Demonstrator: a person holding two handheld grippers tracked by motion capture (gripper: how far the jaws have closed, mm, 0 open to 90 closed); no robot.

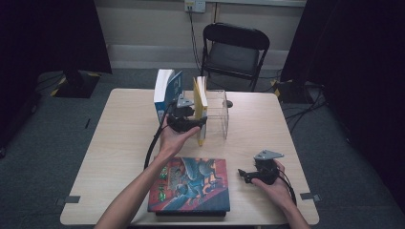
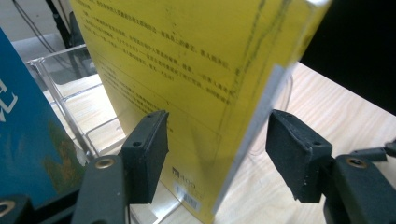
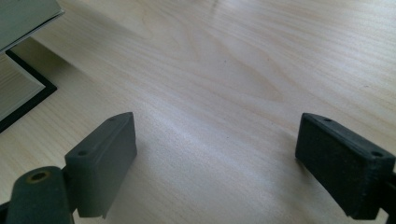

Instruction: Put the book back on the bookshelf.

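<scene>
The left gripper (image 1: 191, 119) has its jaws parted around the upright yellow paperback book (image 2: 196, 93), whose spine is between the pads without clear touching; the book stands in the clear plastic rack (image 1: 218, 112), just beside an upright blue book (image 1: 167, 90). The right gripper (image 1: 255, 175) rests on the light wooden table (image 1: 126, 129) with jaws wide apart and nothing between them, near a flat colourful illustrated book (image 1: 191, 183).

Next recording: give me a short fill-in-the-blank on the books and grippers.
1. The left gripper has its jaws on either side of the upright ____ book.
2. A colourful book lies ____ on the table.
3. The right gripper has ____ between its jaws.

Missing words: yellow; flat; nothing
</scene>
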